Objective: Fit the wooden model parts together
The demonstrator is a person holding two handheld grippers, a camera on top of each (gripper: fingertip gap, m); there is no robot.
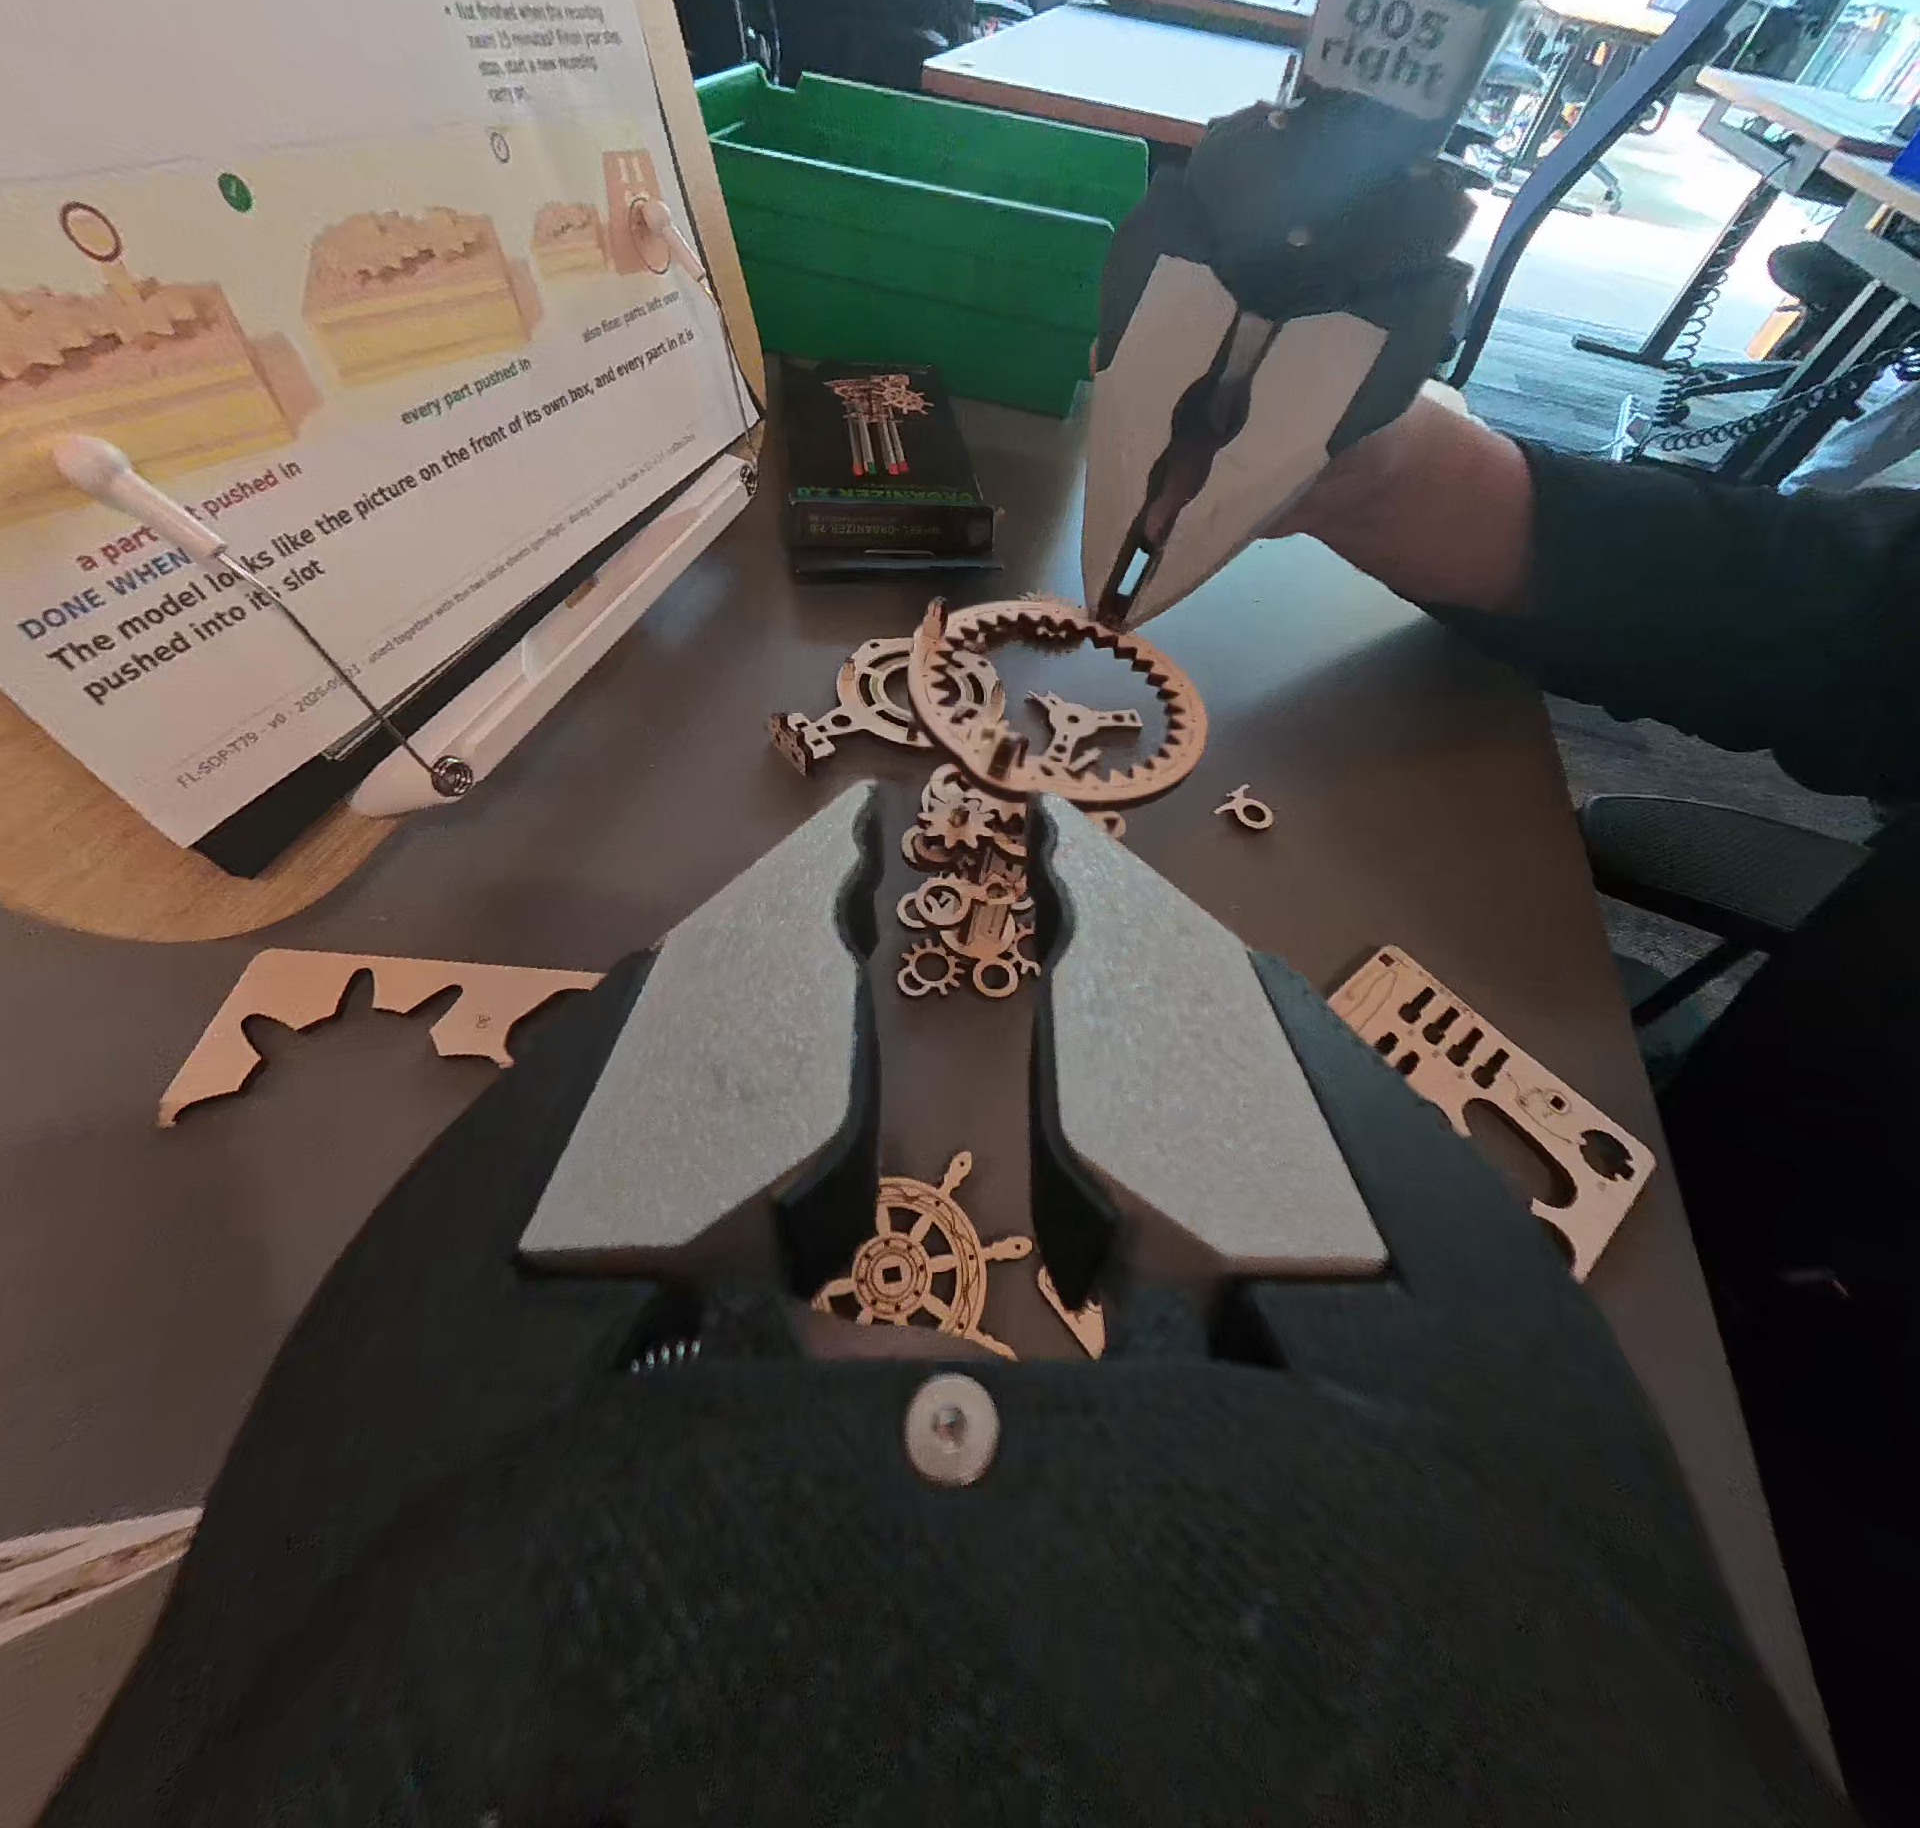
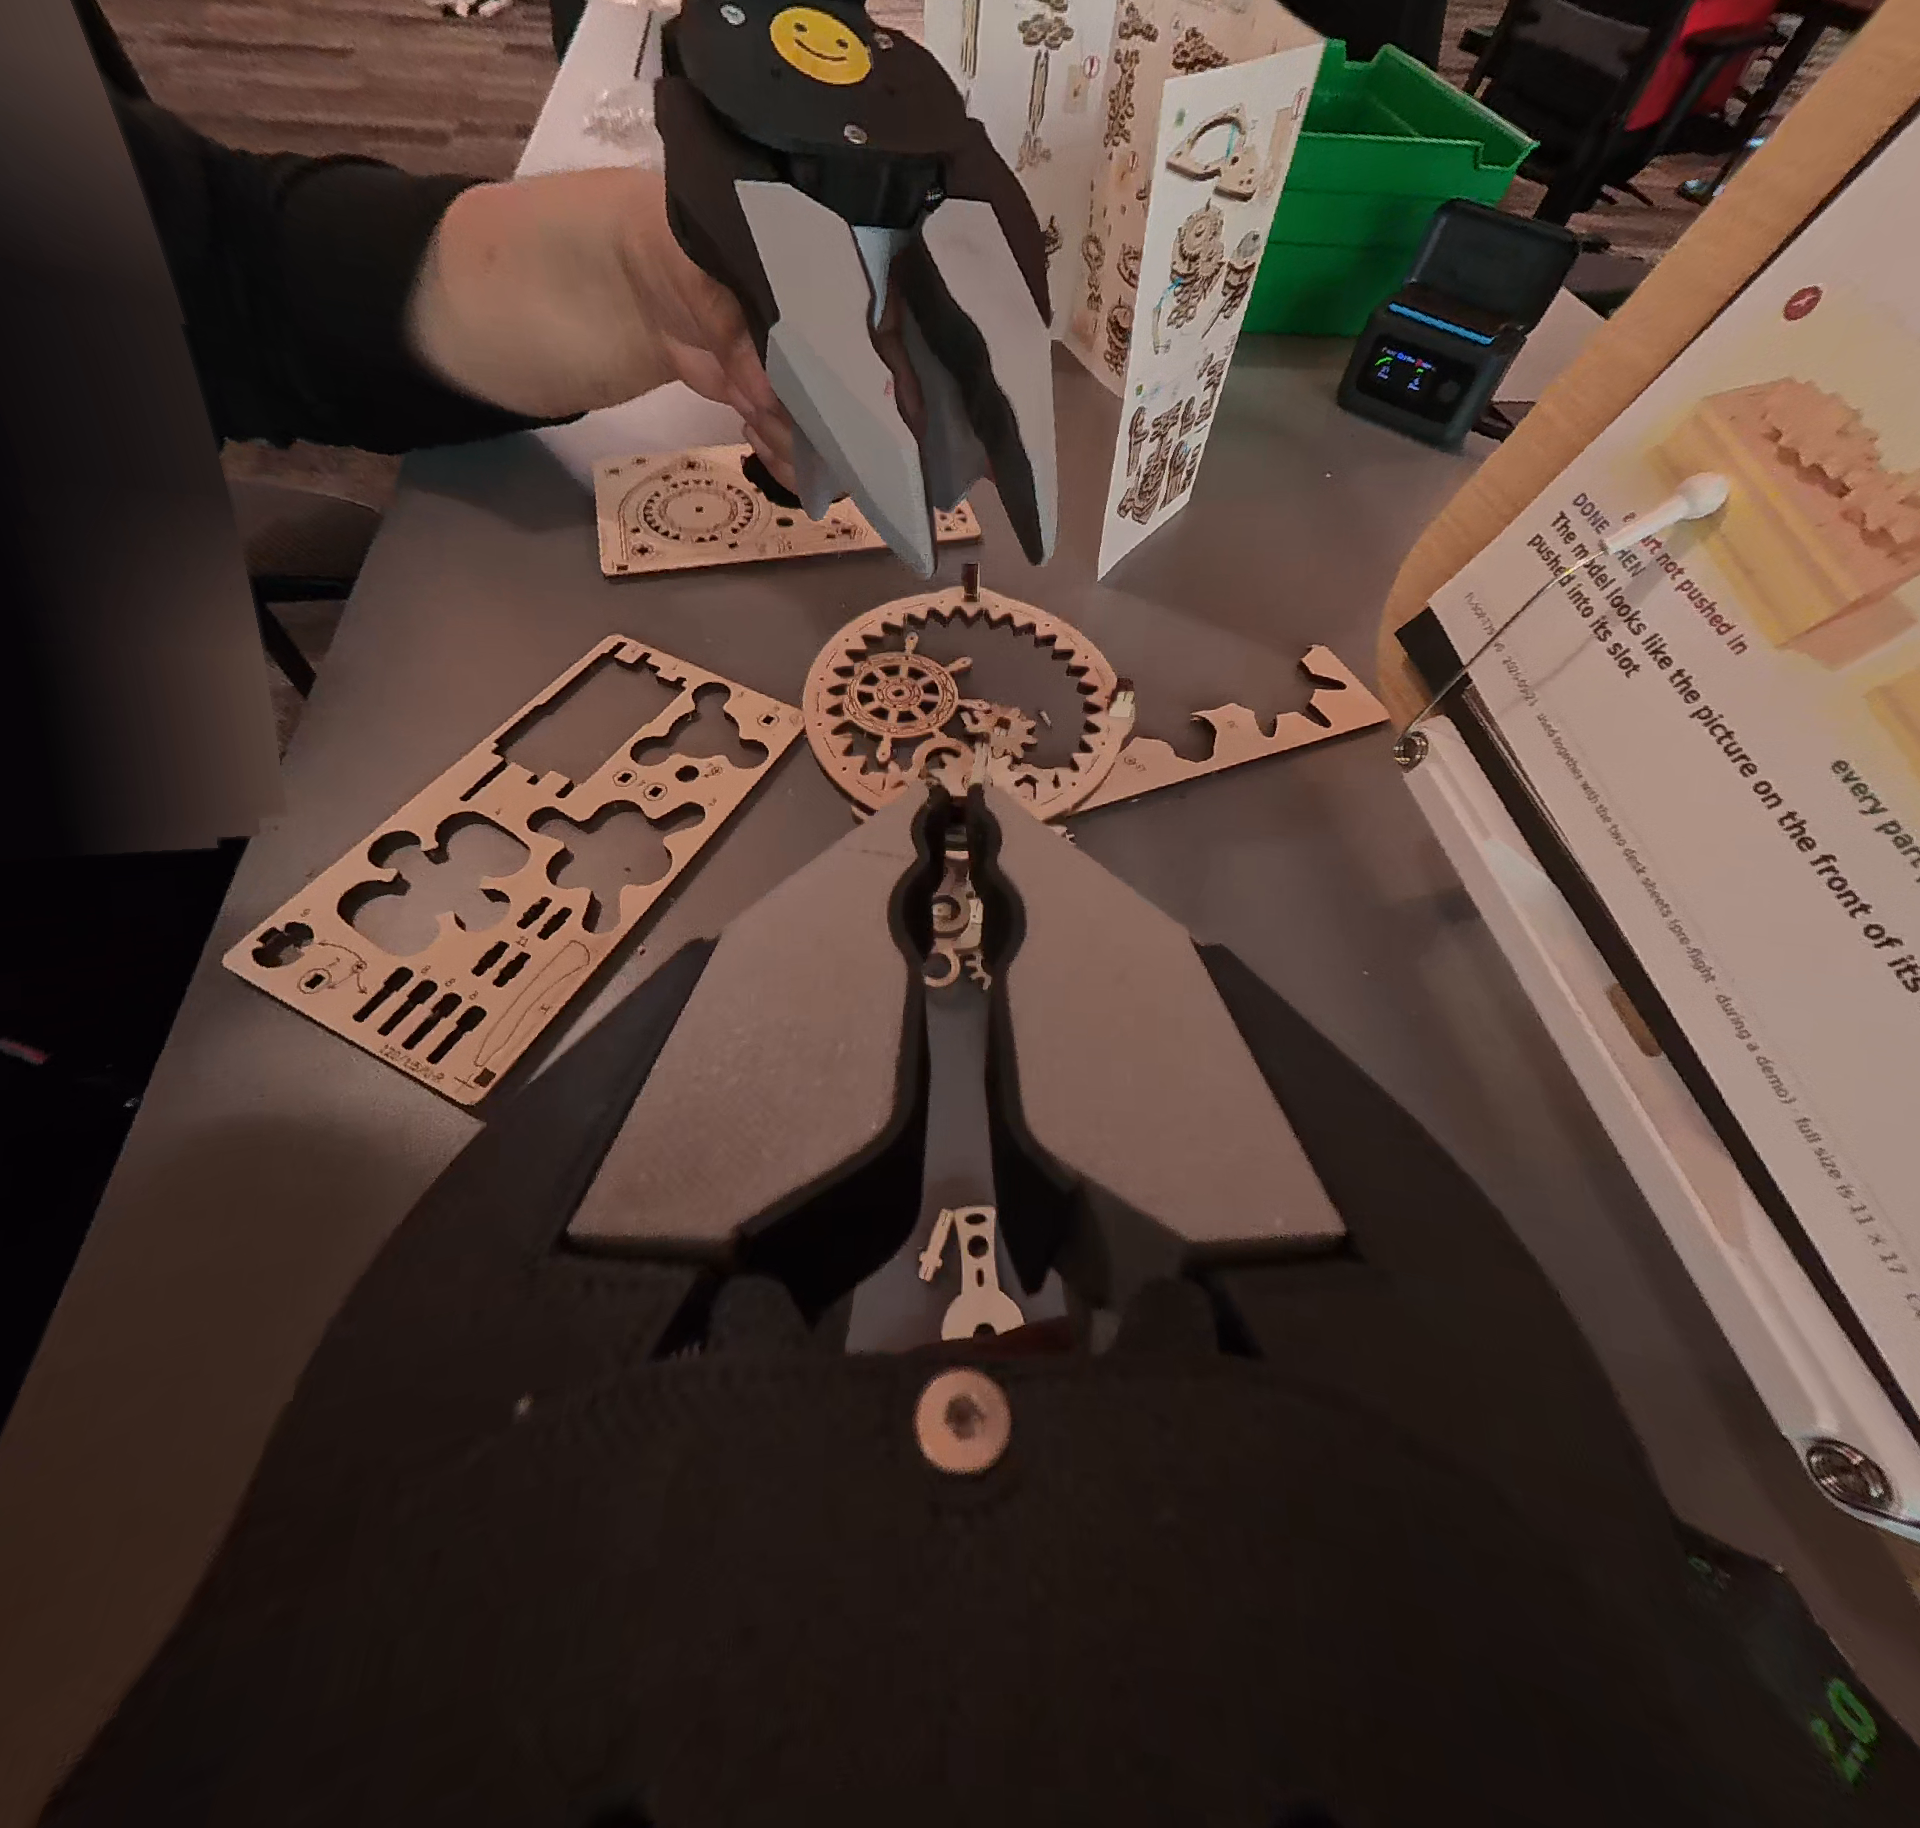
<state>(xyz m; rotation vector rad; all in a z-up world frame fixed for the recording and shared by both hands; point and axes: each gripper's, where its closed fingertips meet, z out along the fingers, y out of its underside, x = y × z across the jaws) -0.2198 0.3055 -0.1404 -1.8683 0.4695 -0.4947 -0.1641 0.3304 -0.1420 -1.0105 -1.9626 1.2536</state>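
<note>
My right gripper (image 2: 956,804) is shut on the rim of a wooden ring gear (image 2: 1049,656) with inner teeth and holds it tilted above the table. The left wrist view shows that gripper (image 1: 1117,615) pinching the ring gear's (image 1: 1169,729) far rim. My left gripper (image 1: 956,822) is open and empty, just short of the ring's near rim, over a pile of small wooden gears (image 1: 966,905). It also shows in the right wrist view (image 2: 982,557), hovering beyond the ring. A ship's wheel part (image 1: 920,1259) lies on the table under my left gripper.
A round bracket part (image 1: 873,698) and a three-armed part (image 1: 1070,729) lie under the ring. Punched wooden sheets (image 1: 1496,1082) (image 2: 499,874) and a wavy offcut (image 1: 364,1020) lie around. An instruction board (image 1: 312,376), a black box (image 1: 883,459), green bins (image 1: 914,220) and a folded leaflet (image 2: 1184,324) stand behind. About 7 cm separates my left fingertips from my right.
</note>
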